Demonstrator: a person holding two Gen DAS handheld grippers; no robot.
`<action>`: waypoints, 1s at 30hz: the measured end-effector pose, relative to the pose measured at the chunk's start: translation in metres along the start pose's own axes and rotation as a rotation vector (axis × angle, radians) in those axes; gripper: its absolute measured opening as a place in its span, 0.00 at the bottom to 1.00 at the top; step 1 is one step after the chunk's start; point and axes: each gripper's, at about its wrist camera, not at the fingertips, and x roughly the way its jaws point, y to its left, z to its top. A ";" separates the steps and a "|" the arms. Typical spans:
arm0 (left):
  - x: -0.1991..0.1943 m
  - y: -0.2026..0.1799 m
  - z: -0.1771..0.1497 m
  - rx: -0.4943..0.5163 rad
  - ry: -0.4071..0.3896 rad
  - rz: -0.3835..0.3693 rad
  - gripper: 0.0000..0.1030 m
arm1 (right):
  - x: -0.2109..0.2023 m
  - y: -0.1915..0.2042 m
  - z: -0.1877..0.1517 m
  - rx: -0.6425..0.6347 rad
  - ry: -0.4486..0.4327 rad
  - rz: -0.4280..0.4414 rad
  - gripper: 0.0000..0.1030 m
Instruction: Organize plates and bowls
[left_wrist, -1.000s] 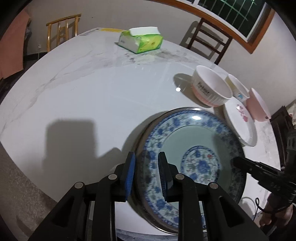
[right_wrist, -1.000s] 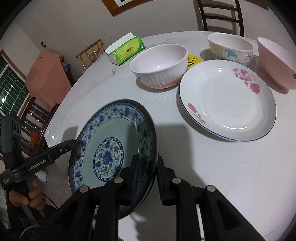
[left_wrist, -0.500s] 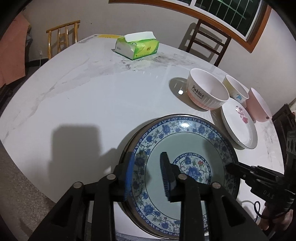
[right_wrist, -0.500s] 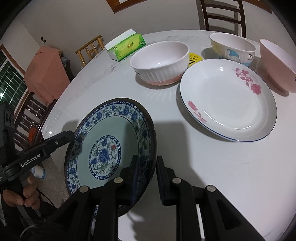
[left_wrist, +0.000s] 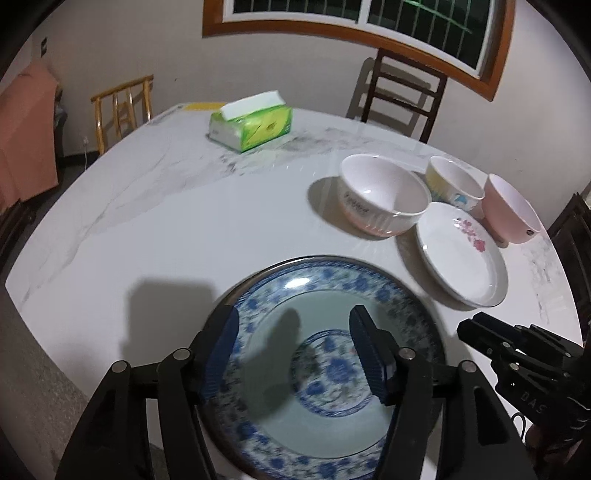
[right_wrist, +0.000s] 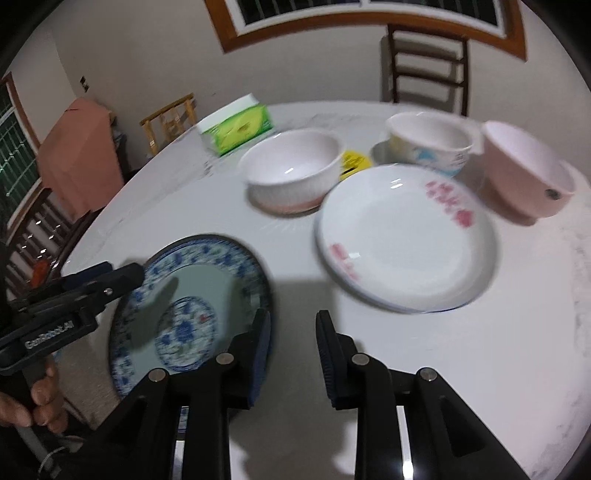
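Left wrist, round glossy blue-patterned plate (left_wrist: 325, 373), marble table (left_wrist: 177, 229)

The left gripper (left_wrist: 291, 343) hung over the blue-patterned plate (left_wrist: 325, 369), its jaws opening, both blue pads above the plate's face with nothing pressed between them. The plate lay at the near edge of the white marble worktop (left_wrist: 166, 221). The right gripper (left_wrist: 517, 354) reached in from the lower right, just beside the plate's rim. Farther back stood a white ribbed bowl (left_wrist: 382, 199), a yellow-and-blue bowl (left_wrist: 452, 184) and a pink bowl (left_wrist: 511, 208), grouped around a white flowered plate (left_wrist: 461, 258). A green tissue pack (left_wrist: 251, 122) sat well apart toward the far side.
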 end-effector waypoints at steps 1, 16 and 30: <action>0.000 -0.008 0.000 0.014 -0.008 -0.009 0.58 | -0.003 -0.005 -0.001 0.001 -0.016 -0.014 0.25; 0.024 -0.088 0.014 0.097 -0.025 -0.160 0.60 | -0.027 -0.103 0.006 0.137 -0.120 -0.157 0.25; 0.079 -0.115 0.041 0.023 0.102 -0.222 0.58 | 0.022 -0.146 0.037 0.130 -0.060 -0.131 0.25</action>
